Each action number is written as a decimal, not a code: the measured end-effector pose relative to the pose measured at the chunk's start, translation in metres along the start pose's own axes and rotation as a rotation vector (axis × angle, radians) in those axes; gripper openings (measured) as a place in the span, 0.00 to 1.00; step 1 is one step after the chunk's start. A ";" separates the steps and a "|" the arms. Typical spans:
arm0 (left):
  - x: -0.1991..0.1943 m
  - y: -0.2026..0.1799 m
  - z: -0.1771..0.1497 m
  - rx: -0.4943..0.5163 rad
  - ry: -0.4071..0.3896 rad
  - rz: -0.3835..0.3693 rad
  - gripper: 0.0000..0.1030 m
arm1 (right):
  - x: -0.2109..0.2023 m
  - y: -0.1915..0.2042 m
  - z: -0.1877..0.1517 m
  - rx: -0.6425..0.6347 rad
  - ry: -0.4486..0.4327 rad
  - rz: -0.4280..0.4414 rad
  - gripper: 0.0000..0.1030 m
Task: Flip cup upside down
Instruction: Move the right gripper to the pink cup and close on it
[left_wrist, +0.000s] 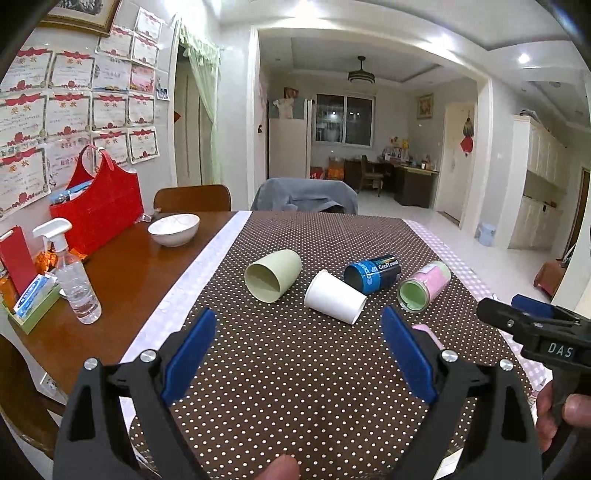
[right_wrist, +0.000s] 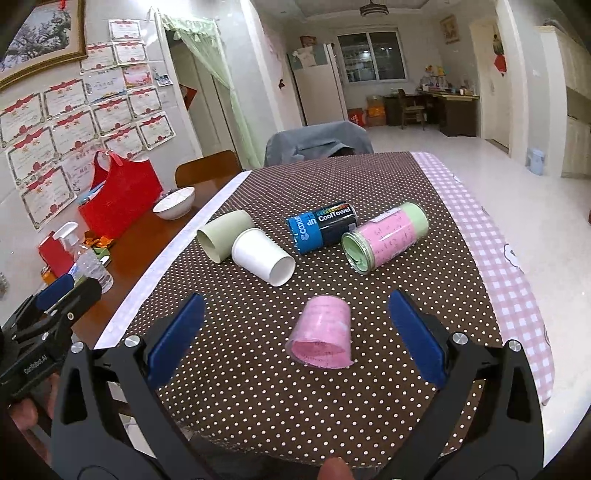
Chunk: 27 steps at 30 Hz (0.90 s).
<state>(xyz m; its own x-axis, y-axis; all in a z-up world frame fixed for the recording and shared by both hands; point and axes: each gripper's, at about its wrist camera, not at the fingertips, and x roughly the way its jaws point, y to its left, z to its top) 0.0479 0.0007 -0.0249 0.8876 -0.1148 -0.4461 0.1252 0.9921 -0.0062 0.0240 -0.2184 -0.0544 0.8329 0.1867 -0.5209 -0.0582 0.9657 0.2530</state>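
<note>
Several cups lie on their sides on the brown dotted tablecloth (left_wrist: 295, 369): a pale green cup (left_wrist: 272, 275) (right_wrist: 223, 234), a white paper cup (left_wrist: 334, 296) (right_wrist: 263, 255), a blue-black CoolTowel can (left_wrist: 373, 273) (right_wrist: 323, 226) and a pink-green jar (left_wrist: 424, 285) (right_wrist: 384, 236). A small pink cup (right_wrist: 323, 332) stands mouth down close in front of my right gripper (right_wrist: 297, 317), which is open and empty around it. My left gripper (left_wrist: 299, 332) is open and empty, short of the white cup. The right gripper also shows in the left wrist view (left_wrist: 532, 325), and the left gripper in the right wrist view (right_wrist: 55, 299).
On the bare wood to the left stand a white bowl (left_wrist: 173, 229), a red bag (left_wrist: 98, 206), a spray bottle (left_wrist: 74, 273) and a tissue box (left_wrist: 31, 299). A chair with a grey cover (left_wrist: 304, 197) stands at the far side. The table's right edge (right_wrist: 517, 295) has pink check cloth.
</note>
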 end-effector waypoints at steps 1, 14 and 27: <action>-0.003 0.000 0.000 0.001 -0.003 0.001 0.87 | -0.003 0.002 -0.001 -0.004 -0.003 0.004 0.94; -0.034 0.003 -0.007 0.004 -0.049 0.018 0.87 | -0.020 0.014 -0.011 -0.032 -0.024 0.000 0.94; -0.024 0.020 -0.025 -0.025 -0.016 0.034 0.87 | 0.030 0.006 -0.010 -0.048 0.135 -0.019 0.94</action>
<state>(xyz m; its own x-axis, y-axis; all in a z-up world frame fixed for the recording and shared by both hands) 0.0182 0.0245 -0.0367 0.8984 -0.0813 -0.4316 0.0836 0.9964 -0.0136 0.0433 -0.2052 -0.0766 0.7526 0.1875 -0.6312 -0.0722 0.9763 0.2040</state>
